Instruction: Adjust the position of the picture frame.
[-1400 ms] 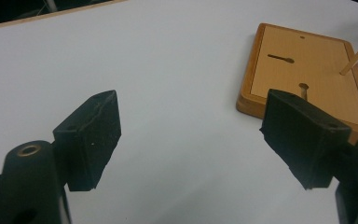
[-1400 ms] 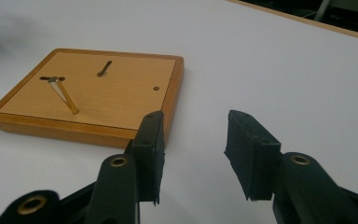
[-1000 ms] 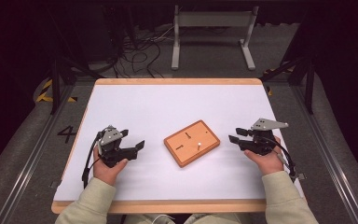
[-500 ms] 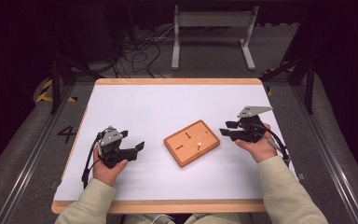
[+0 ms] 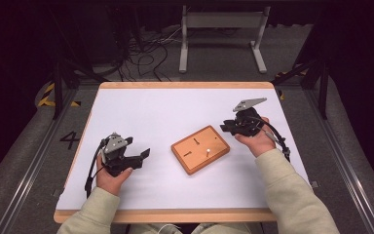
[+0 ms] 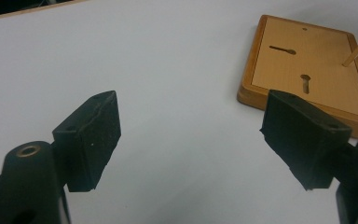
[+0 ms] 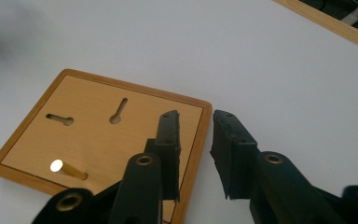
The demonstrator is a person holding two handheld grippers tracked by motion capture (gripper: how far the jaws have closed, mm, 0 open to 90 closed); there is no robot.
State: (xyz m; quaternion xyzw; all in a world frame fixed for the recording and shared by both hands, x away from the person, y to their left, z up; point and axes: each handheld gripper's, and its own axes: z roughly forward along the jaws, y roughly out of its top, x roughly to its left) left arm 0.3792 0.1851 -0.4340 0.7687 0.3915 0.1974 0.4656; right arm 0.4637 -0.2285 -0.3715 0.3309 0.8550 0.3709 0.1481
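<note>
Wooden board (image 5: 200,148) with one upright peg (image 5: 207,151): surface centre, nearer its front edge. Right gripper (image 5: 228,127) beside board, fingers narrow, empty; left gripper (image 5: 143,155) apart, fingers wide. Risk: a careless approach knocks the peg askew or shifts the board.

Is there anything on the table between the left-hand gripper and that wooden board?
No. In the high view, only bare white tabletop lies between the left gripper and the wooden board.

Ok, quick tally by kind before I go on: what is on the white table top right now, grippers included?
Wooden board: 1
Peg standing in the board: 1
Keyhole slots in the board: 2
Grippers: 2, left gripper and right gripper, both empty
Total: 6
</note>
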